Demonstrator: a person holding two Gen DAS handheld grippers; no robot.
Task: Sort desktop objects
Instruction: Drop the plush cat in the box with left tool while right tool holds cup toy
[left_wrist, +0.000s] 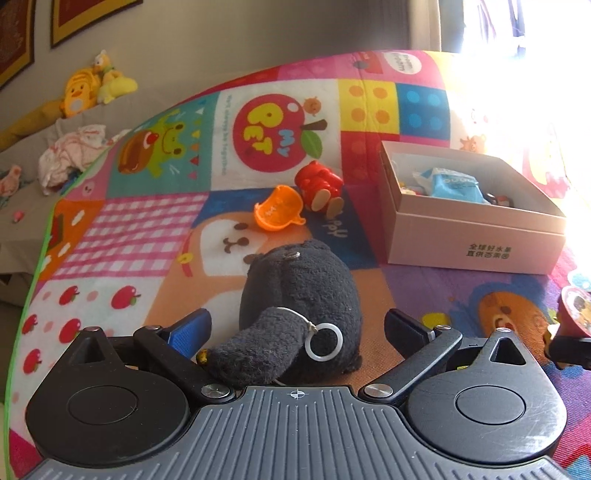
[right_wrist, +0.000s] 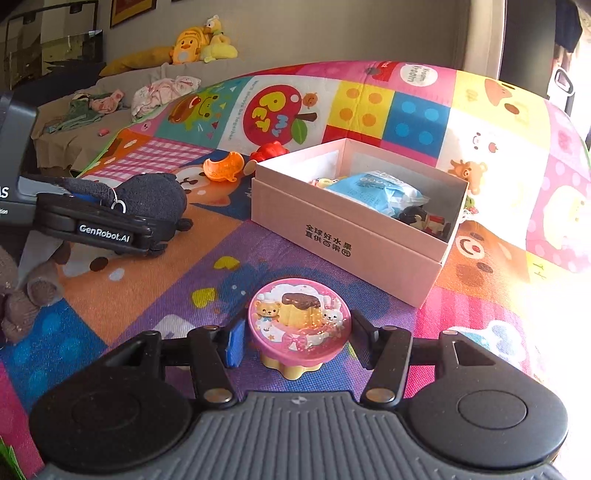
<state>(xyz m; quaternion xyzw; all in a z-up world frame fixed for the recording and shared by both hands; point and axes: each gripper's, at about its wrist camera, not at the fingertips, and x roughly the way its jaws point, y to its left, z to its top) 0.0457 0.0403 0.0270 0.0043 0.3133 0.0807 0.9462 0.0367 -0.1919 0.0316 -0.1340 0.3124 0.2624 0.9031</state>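
Patchwork cartoon play mat (right_wrist: 207, 254) carries everything. Pink cardboard box (right_wrist: 332, 236) sits open on it. Black plush toy (left_wrist: 299, 295) lies near mat's front. Orange plastic cup (left_wrist: 277, 208) on its side, just beside red figurine (left_wrist: 319, 184). Pink-lidded pudding toy (right_wrist: 299, 325) stands before box.
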